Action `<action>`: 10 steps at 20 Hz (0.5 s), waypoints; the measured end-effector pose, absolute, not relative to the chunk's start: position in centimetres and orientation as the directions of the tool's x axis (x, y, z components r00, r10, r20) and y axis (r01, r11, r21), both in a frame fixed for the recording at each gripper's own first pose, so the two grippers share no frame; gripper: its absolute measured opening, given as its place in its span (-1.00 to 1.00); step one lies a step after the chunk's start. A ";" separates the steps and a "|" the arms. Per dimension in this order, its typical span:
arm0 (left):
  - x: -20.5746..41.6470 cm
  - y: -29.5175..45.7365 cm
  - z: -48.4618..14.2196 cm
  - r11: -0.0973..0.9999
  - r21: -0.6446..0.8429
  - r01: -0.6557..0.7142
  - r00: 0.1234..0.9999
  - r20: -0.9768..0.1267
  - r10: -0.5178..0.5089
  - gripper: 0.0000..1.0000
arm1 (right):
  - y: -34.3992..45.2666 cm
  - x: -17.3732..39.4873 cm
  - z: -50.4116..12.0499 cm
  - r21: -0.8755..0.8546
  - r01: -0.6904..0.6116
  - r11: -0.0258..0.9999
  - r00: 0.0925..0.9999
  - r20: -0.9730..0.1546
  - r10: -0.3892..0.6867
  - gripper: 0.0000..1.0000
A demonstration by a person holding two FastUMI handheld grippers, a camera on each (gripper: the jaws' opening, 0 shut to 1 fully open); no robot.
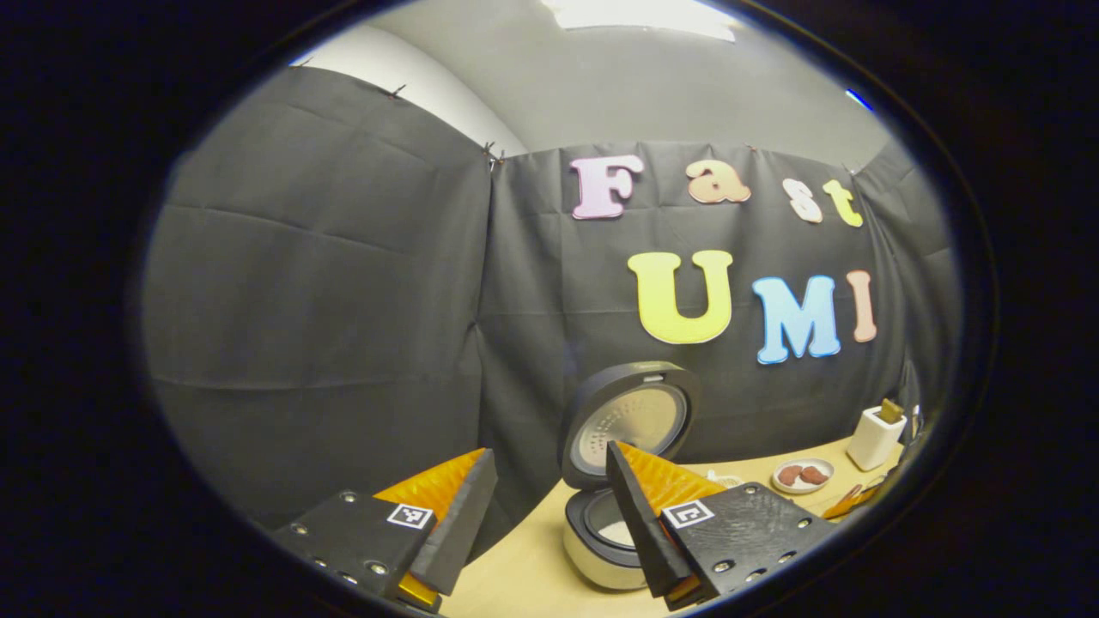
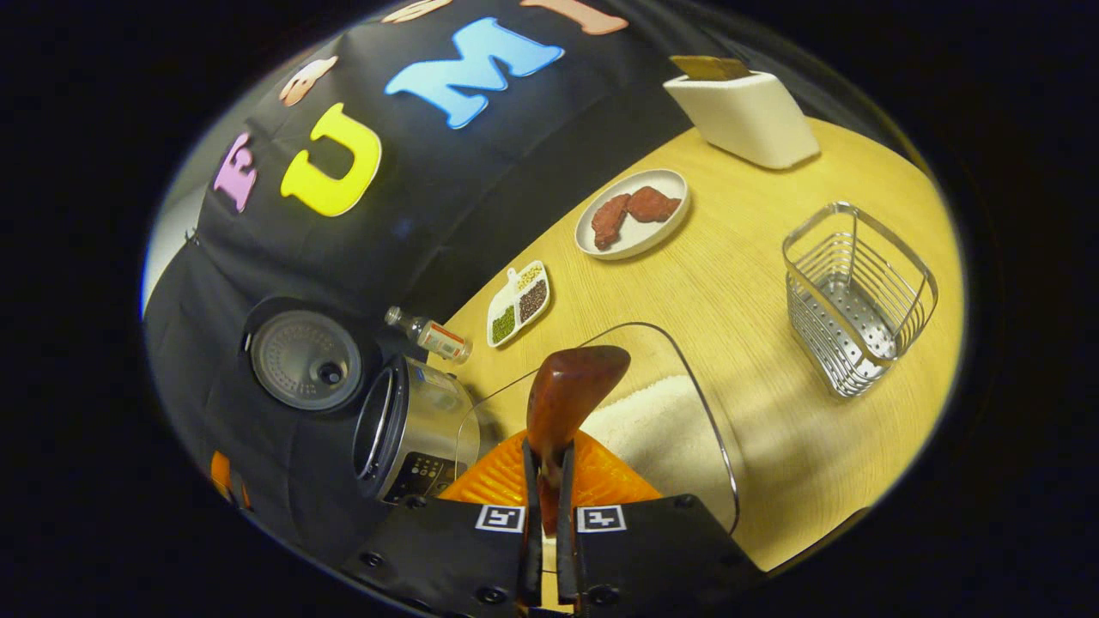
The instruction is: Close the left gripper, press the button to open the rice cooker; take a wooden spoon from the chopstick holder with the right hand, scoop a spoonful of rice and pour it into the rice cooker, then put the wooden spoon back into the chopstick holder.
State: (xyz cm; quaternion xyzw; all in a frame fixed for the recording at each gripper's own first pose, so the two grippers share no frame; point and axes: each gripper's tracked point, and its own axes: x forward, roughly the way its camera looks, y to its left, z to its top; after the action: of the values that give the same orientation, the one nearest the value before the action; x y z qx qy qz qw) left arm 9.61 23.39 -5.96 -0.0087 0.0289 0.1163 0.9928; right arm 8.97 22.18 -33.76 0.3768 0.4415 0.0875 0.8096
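My right gripper (image 2: 549,459) is shut on the handle of the wooden spoon (image 2: 571,390). The spoon's head hangs over a glass bowl (image 2: 700,403) that holds white rice (image 2: 652,429). To its left stands the rice cooker (image 2: 412,433) with its lid (image 2: 305,360) swung up. The wire chopstick holder (image 2: 859,300) stands on the table to the right with nothing showing in it. My left gripper (image 1: 549,452) is open and holds nothing, raised in front of the open rice cooker (image 1: 601,536), whose lid (image 1: 631,421) stands upright.
On the wooden table (image 2: 738,283) lie a plate of reddish meat pieces (image 2: 634,215), a divided dish of beans (image 2: 518,302), a small bottle (image 2: 434,336) and a white toaster-like box (image 2: 743,107). The black cloth wall closes the back.
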 end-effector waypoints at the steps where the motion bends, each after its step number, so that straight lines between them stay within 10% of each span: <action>1: 9.6 23.2 -6.0 0.973 -0.008 -0.231 0.971 -0.059 0.230 0.63 | 21.7 8.9 -33.8 0.694 0.203 0.691 0.597 -0.647 0.474 -0.84; 10: 9.6 21.8 -4.7 0.974 0.008 -0.225 0.974 -0.039 0.225 0.60 | 19.5 10.0 -30.1 0.795 0.256 0.550 0.642 -0.565 0.518 -0.84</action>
State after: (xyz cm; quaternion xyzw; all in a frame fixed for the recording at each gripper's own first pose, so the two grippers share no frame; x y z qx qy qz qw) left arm 9.58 21.80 -4.70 0.0016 0.0197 0.1133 0.9934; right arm 10.03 19.50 -30.09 0.4670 0.4145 0.0844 0.7765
